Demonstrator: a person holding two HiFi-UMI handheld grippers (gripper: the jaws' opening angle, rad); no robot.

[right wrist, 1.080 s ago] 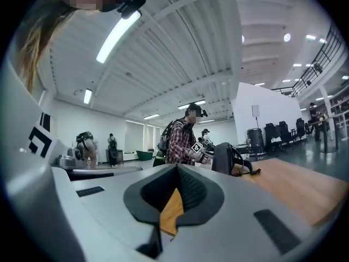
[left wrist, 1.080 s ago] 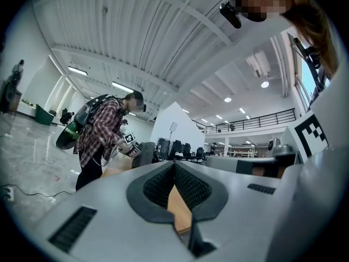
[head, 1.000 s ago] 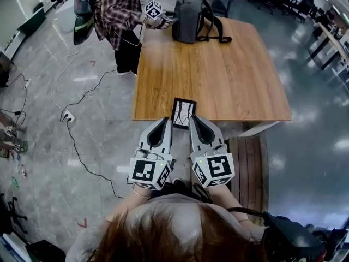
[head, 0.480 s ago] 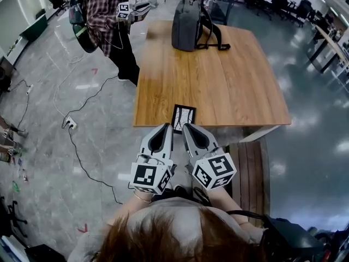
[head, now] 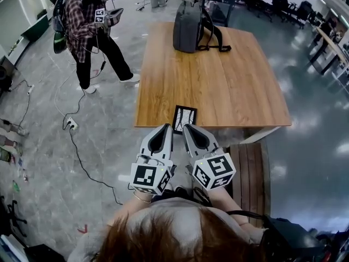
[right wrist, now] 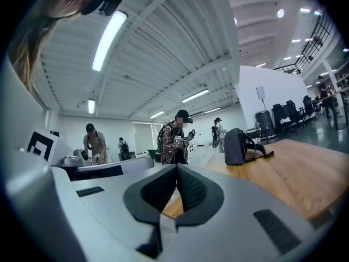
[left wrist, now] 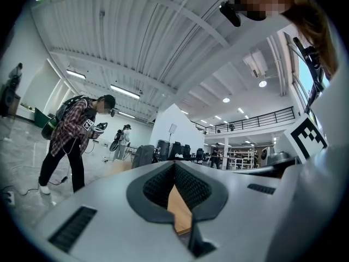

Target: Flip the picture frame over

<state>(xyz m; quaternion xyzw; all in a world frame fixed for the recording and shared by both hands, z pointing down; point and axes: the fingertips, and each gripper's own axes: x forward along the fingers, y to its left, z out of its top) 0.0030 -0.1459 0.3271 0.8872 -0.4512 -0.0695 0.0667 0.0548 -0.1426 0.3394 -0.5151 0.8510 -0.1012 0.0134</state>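
Observation:
A small black picture frame (head: 184,119) lies flat at the near edge of the wooden table (head: 218,75), with a pale picture of dark lines facing up. My left gripper (head: 168,126) is shut and empty, its tip just before the table edge at the frame's lower left corner. My right gripper (head: 185,126) is also shut and empty, its tip at the frame's near edge. The two grippers stand side by side and point level toward the table. In the left gripper view the jaws (left wrist: 174,166) meet, with only table wood behind them. The right gripper (right wrist: 176,168) shows the same.
A grey backpack (head: 188,18) stands at the table's far side. A person in a plaid shirt (head: 87,21) stands on the floor to the far left, holding another gripper. A cable and power strip (head: 68,125) lie on the floor. A slatted wooden bench (head: 248,157) sits at my right.
The person in plaid has walked away from the table's far corner to the left. My right gripper has shifted slightly left, closer to the left one. The frame has not moved.

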